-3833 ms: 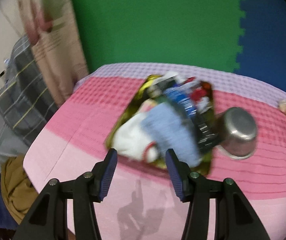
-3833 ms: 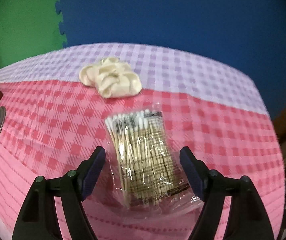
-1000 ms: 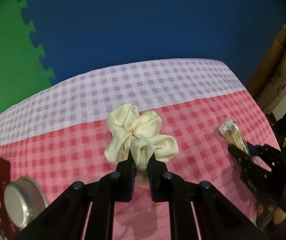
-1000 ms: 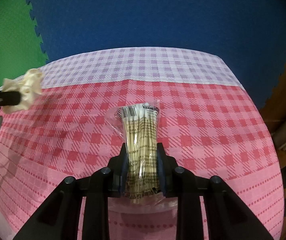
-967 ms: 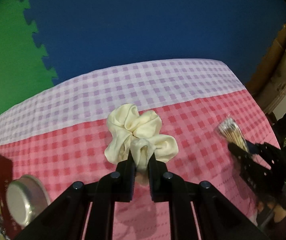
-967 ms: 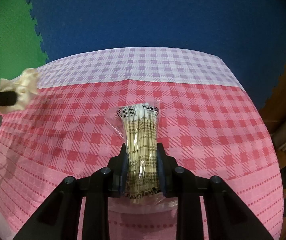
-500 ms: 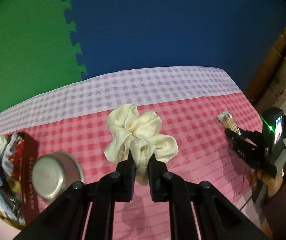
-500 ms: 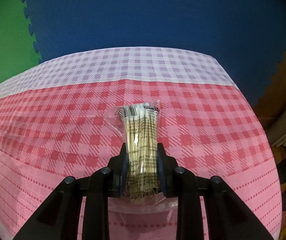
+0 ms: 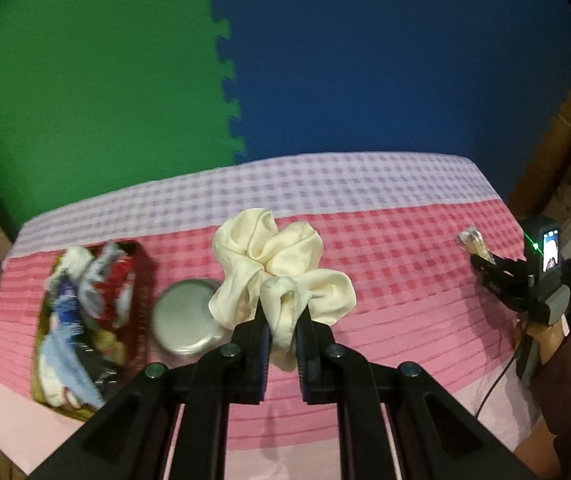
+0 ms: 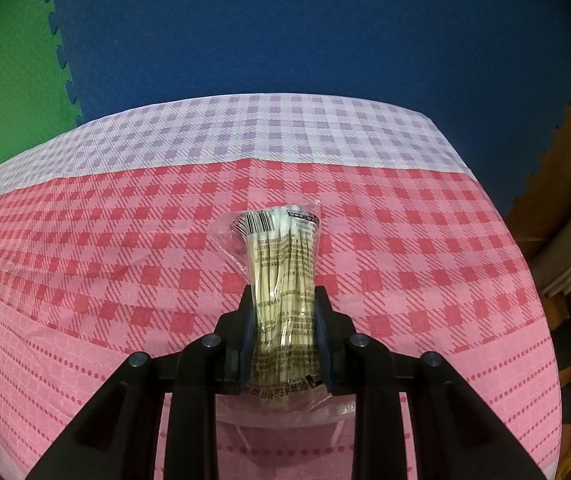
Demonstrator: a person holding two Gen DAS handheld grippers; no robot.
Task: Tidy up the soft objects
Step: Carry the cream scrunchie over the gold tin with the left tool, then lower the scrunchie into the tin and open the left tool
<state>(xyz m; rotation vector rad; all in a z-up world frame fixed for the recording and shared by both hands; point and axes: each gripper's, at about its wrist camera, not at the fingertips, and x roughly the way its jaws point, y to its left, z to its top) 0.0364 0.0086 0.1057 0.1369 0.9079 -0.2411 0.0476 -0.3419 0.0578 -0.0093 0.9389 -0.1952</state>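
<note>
Pinching the scrunchie [image 9: 281,280] by one fold, your left gripper [image 9: 282,344] cleared the table; your right gripper [image 10: 284,332] clamped the cotton swabs [image 10: 281,272].

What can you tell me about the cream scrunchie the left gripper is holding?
The scrunchie is a cream, satin-looking ring of gathered fabric, bunched into soft puffy folds. The left gripper is shut on one lower fold, holding it in front of the checked tablecloth. Whether it touches the cloth cannot be told.
</note>
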